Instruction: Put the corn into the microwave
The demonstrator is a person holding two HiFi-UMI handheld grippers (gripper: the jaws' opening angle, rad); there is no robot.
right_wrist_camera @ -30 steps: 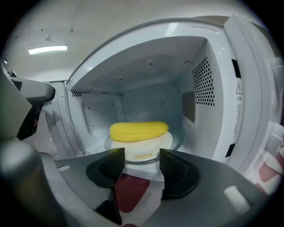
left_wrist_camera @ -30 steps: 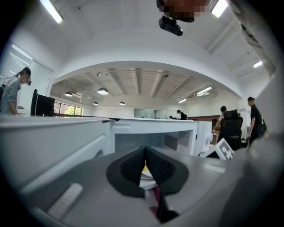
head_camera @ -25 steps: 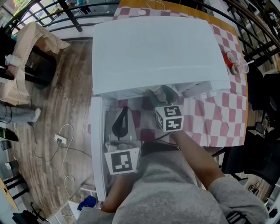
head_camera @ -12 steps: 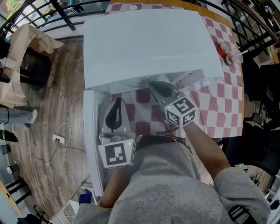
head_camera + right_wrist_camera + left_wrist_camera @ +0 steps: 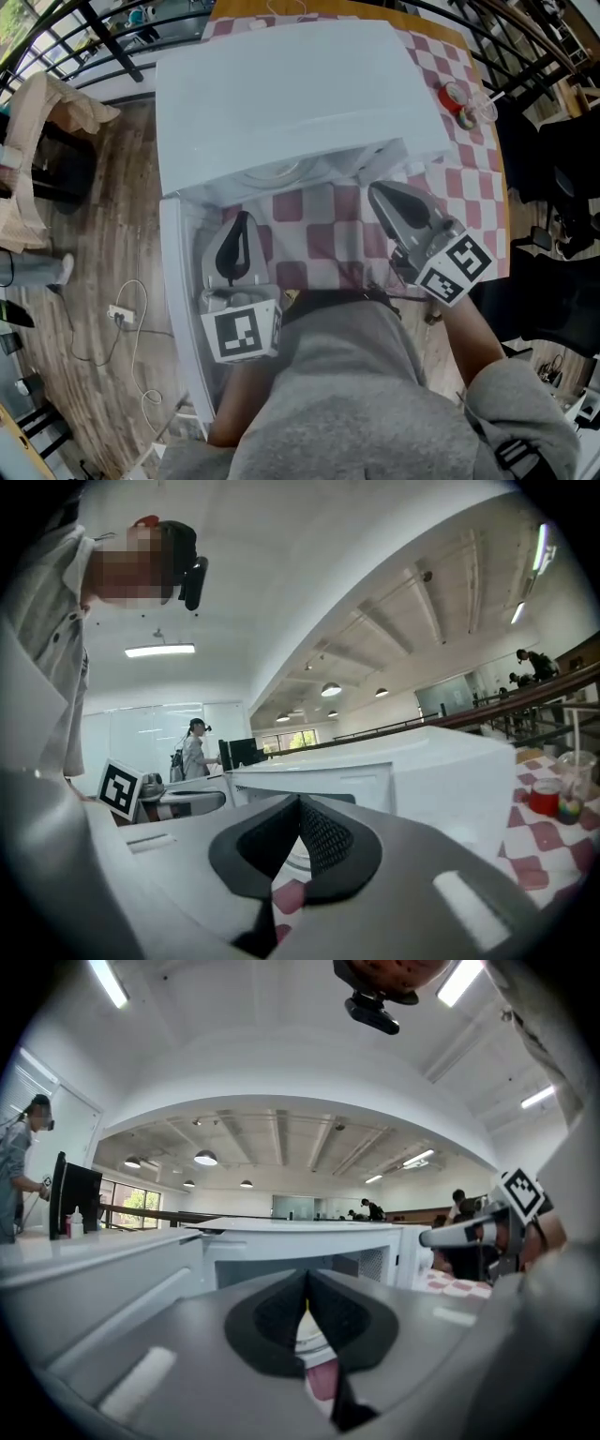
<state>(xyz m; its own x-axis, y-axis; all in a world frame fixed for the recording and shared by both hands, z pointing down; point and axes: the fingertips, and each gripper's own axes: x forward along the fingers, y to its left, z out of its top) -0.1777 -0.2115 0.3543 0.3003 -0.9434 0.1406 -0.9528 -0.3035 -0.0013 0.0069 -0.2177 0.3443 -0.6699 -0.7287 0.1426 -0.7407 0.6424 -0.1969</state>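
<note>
Head view: both forearms reach forward toward the open microwave [image 5: 281,84], the left hand-held gripper [image 5: 240,221] beside its swung-out door [image 5: 174,281], the right hand-held gripper [image 5: 377,189] at the opening's right corner. A plate [image 5: 277,172] sits inside; the corn cannot be made out. Left gripper view: jaws pressed together, empty. Right gripper view: jaws likewise together, empty.

Loose grey sweatshirt [image 5: 347,403] across lower centre of head view; matching grey sleeve [image 5: 520,412] at lower right. Thin dark cables [image 5: 361,293] along its upper edge, ends not traceable.

On left gripper [image 5: 240,221]: pale grey shell, black tapered pads [image 5: 234,255], white marker cube [image 5: 242,334] with black squares at the rear.

On right gripper [image 5: 375,191]: darker grey shell, second cube [image 5: 455,268] of the same kind. Up close, pad faces [image 5: 323,839] cross-hatched.

Black head-mounted camera [image 5: 375,1007] at top of left gripper view.
</note>
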